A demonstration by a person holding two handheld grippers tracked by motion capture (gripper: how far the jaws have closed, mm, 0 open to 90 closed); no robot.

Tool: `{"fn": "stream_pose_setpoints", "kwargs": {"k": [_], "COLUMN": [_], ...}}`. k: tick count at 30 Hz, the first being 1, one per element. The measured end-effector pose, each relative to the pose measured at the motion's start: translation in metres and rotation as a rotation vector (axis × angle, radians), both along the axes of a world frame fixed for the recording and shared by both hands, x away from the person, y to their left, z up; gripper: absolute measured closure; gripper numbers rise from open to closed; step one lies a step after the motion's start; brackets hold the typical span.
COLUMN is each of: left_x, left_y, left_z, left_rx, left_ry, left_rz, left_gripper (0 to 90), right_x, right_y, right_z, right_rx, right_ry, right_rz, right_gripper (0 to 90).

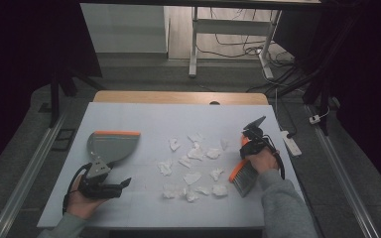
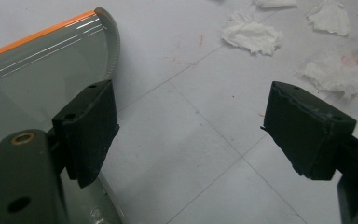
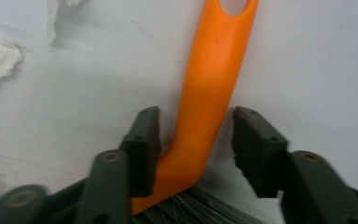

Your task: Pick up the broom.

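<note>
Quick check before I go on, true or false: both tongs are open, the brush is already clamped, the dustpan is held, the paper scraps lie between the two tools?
1. Both tongs are open. True: left tongs and right tongs gape.
2. The orange-handled grey-bristled brush is clamped. False: its handle sits between the jaws, with a gap on one side.
3. The grey dustpan with orange lip is held. False: it lies beside the left tongs.
4. The crumpled white paper scraps lie between the tools. True.
</note>
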State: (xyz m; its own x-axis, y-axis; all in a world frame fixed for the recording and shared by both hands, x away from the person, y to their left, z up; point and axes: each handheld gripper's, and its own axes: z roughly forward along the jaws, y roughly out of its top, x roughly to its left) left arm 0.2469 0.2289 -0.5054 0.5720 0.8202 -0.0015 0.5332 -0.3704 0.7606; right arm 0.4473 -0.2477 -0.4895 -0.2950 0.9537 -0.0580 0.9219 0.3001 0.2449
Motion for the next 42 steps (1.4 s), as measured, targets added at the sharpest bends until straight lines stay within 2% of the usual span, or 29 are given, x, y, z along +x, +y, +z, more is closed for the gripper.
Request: {"fn": "stream_pose_setpoints", "kwargs": {"k": [1, 4, 5, 9, 12, 14, 16, 19, 24, 25, 26, 28, 29, 30, 31, 32, 33, 34, 35, 36, 38, 40, 41, 42], "left_x": [0.000, -0.001, -0.001, -0.001, -0.001, -0.001, 0.000, 0.000, 0.001, 0.001, 0.001, 0.002, 0.002, 0.002, 0.002, 0.002, 0.002, 0.003, 0.003, 0.003, 0.003, 0.003, 0.004, 0.004], "left_y": [0.000, 0.001, 0.001, 0.001, 0.001, 0.002, 0.002, 0.002, 0.002, 0.002, 0.002, 0.001, 0.001, 0.002, 0.002, 0.002, 0.002, 0.002, 0.002, 0.001, 0.000, 0.000, 0.000, -0.001], "left_z": [0.000, 0.001, 0.000, 0.000, 0.001, 0.000, 0.000, 0.000, -0.001, -0.001, -0.001, -0.001, -0.001, -0.001, -0.001, -0.001, -0.002, -0.002, -0.002, -0.002, -0.002, -0.002, -0.002, -0.002], "left_rx": [0.000, -0.002, -0.003, 0.001, 0.000, -0.002, -0.001, -0.002, -0.001, -0.001, -0.001, -0.001, 0.000, 0.000, -0.001, -0.002, -0.004, -0.006, -0.007, -0.006, -0.001, 0.000, 0.000, -0.001], "left_ry": [-0.002, -0.004, -0.004, -0.005, -0.007, -0.006, -0.005, -0.003, -0.003, -0.004, -0.004, -0.003, -0.002, -0.002, -0.001, 0.000, 0.001, 0.002, 0.003, 0.004, 0.004, 0.003, 0.003, 0.004], "left_rz": [0.000, 0.004, 0.005, 0.005, 0.007, 0.009, 0.010, 0.012, 0.014, 0.015, 0.016, 0.014, 0.014, 0.014, 0.015, 0.016, 0.017, 0.018, 0.018, 0.017, 0.016, 0.015, 0.015, 0.015], "left_gripper": [18.5, 18.6, 18.6, 18.6, 18.6, 18.6, 18.6, 18.6, 18.6, 18.6, 18.6, 18.6, 18.6, 18.6, 18.6, 18.6, 18.6, 18.6, 18.6, 18.6, 18.6, 18.6, 18.6, 18.6], "right_x": [-0.001, -0.003, -0.004, -0.006, -0.006, -0.006, -0.007, -0.011, -0.020, -0.024, -0.024, -0.029, -0.034, -0.034, -0.041, -0.041, -0.047, -0.047, -0.052, -0.052, -0.059, -0.061, -0.064, -0.065], "right_y": [0.001, 0.000, -0.001, -0.001, -0.004, -0.006, -0.010, -0.020, -0.034, -0.038, -0.038, -0.042, -0.047, -0.047, -0.053, -0.053, -0.059, -0.059, -0.063, -0.063, -0.067, -0.067, -0.069, -0.070], "right_z": [0.000, 0.000, 0.000, 0.000, 0.000, 0.000, 0.003, 0.011, 0.026, 0.032, 0.032, 0.038, 0.045, 0.045, 0.050, 0.050, 0.052, 0.052, 0.053, 0.053, 0.055, 0.056, 0.058, 0.060], "right_rx": [-0.005, 0.004, 0.009, -0.002, 0.017, 0.026, 0.053, 0.129, 0.227, 0.258, 0.258, 0.287, 0.327, 0.327, 0.375, 0.375, 0.415, 0.415, 0.449, 0.449, 0.479, 0.490, 0.519, 0.533], "right_ry": [-0.008, -0.022, -0.031, -0.040, -0.042, -0.044, -0.045, -0.058, -0.096, -0.116, -0.116, -0.143, -0.187, -0.187, -0.231, -0.231, -0.268, -0.268, -0.306, -0.306, -0.355, -0.371, -0.410, -0.421], "right_rz": [-0.016, -0.033, -0.035, -0.012, 0.031, 0.041, 0.061, 0.077, 0.102, 0.120, 0.120, 0.137, 0.155, 0.155, 0.164, 0.164, 0.167, 0.167, 0.169, 0.169, 0.176, 0.180, 0.180, 0.185], "right_gripper": [62.0, 64.8, 69.3, 69.9, 70.1, 70.2, 70.2, 70.3, 70.3, 70.3, 70.3, 70.4, 70.3, 70.3, 70.3, 70.3, 70.3, 70.3, 70.4, 70.4, 70.3, 70.3, 70.3, 70.4]}}
